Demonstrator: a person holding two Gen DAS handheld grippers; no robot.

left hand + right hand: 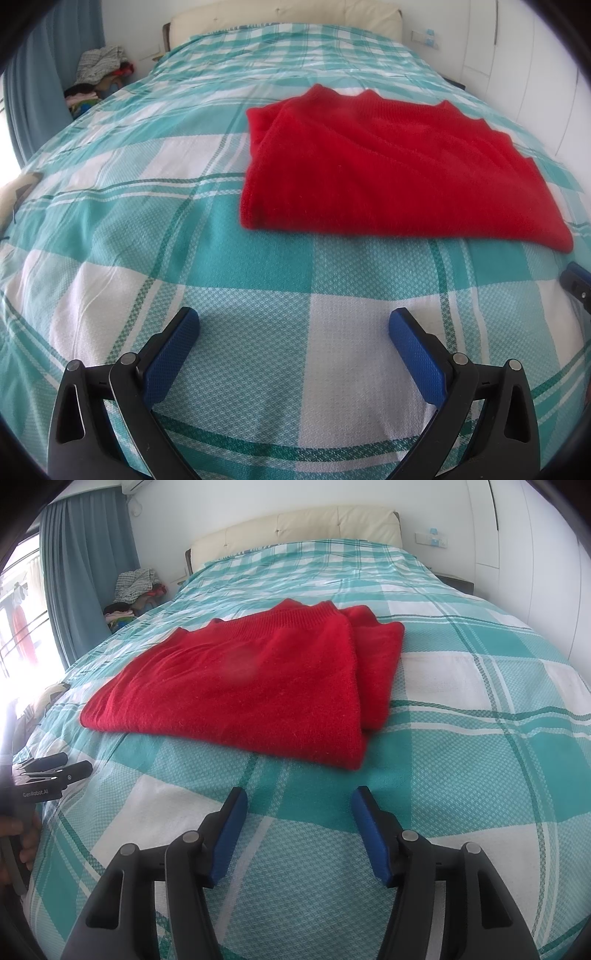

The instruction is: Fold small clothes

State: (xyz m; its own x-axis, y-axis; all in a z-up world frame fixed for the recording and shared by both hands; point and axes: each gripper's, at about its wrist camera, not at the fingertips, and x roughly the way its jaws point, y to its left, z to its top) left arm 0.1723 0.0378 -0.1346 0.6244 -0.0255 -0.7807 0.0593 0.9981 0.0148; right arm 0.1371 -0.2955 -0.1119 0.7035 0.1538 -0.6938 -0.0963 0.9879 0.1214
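Bed point(147, 221) broad, checked cover soft and loose. Sweater point(388, 166) lies folded on it, ahead of both grippers, touched by neither. Left gripper point(293, 325) gapes wide, empty; right gripper point(299, 801) likewise, less wide. I judge the risks: a low pinch catches the cover too; grabbing one layer of the edge undoes the fold.

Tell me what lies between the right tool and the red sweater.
Only bare checked bedspread separates the right tool from the red sweater, seen in the right wrist view.
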